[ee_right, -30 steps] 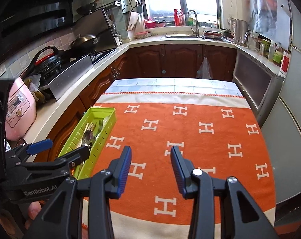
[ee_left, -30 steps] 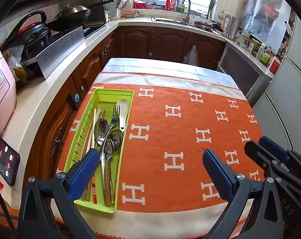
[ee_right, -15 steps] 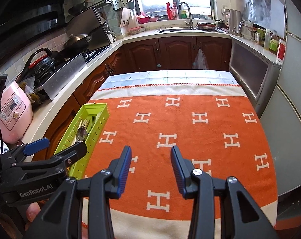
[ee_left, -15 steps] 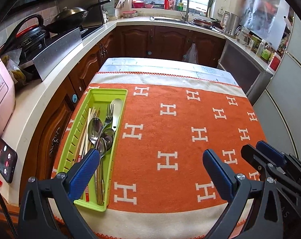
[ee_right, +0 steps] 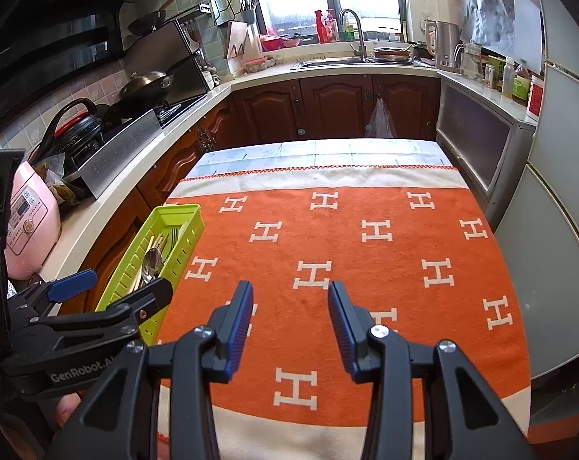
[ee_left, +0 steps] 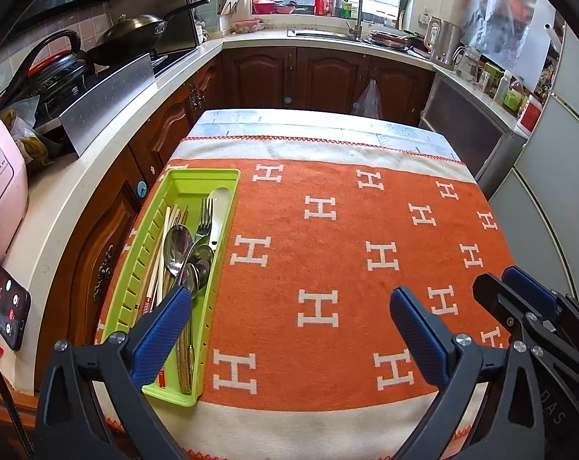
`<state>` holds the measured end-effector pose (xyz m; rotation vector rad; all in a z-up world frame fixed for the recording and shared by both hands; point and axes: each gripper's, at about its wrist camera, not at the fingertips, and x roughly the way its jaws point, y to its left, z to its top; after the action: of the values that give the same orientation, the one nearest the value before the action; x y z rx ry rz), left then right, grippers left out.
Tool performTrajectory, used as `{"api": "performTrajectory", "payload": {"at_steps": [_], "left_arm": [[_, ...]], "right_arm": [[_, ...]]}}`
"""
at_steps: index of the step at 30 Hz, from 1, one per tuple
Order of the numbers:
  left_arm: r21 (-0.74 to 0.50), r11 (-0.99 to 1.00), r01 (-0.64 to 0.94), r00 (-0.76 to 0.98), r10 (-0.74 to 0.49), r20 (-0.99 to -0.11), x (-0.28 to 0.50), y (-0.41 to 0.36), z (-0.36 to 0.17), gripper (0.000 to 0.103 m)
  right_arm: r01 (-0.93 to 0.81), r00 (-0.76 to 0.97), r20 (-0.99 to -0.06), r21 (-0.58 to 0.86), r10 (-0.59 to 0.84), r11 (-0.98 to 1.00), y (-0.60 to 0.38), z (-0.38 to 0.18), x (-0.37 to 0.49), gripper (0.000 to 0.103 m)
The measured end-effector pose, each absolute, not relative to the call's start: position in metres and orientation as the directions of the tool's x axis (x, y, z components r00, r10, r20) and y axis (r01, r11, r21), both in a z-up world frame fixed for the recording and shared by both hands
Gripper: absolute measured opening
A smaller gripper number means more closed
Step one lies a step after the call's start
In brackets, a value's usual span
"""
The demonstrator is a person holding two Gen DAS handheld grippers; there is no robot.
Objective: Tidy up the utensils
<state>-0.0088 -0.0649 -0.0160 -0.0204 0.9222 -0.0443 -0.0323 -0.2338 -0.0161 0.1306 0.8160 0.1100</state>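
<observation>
1. Lying at the left edge of the desk (ee_left: 327,142), the green tray (ee_left: 182,188) is holding all the utensils (ee_left: 186,245): spoons, a fork, a white spoon and chopsticks. No utensil is lying on the orange cloth (ee_left: 346,230).
2. Its long axis is running away from the cameras, and the handles are pointing toward the near end.
3. The left claw (ee_left: 289,329) is the nearer one. The tray is sitting at its left fingertip, which is overlapping the near part of the tray. The claw is standing wide open and is holding nothing.
4. The right claw (ee_right: 290,326) is hanging over the middle of the cloth, well apart from the tray, which is lying to its left. It is partly open and is also holding nothing.
5. The left finger is hiding some handles. The spoons are overlapping, so I cannot count them surely. From the right view, the tray wall and the left claw are covering most of the utensils.
</observation>
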Motion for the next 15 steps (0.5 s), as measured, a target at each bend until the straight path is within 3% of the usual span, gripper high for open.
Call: {"api": "performTrajectory", "payload": {"at_steps": [15], "left_arm": [[-0.035, 0.999, 0.030, 0.603, -0.046, -0.797, -0.0084, -0.0663, -0.0180, 0.102]], "right_arm": [[-0.035, 0.682, -0.720, 0.146, 0.131, 0.989, -0.2324, -0.0170, -0.0335, 0.041]]}}
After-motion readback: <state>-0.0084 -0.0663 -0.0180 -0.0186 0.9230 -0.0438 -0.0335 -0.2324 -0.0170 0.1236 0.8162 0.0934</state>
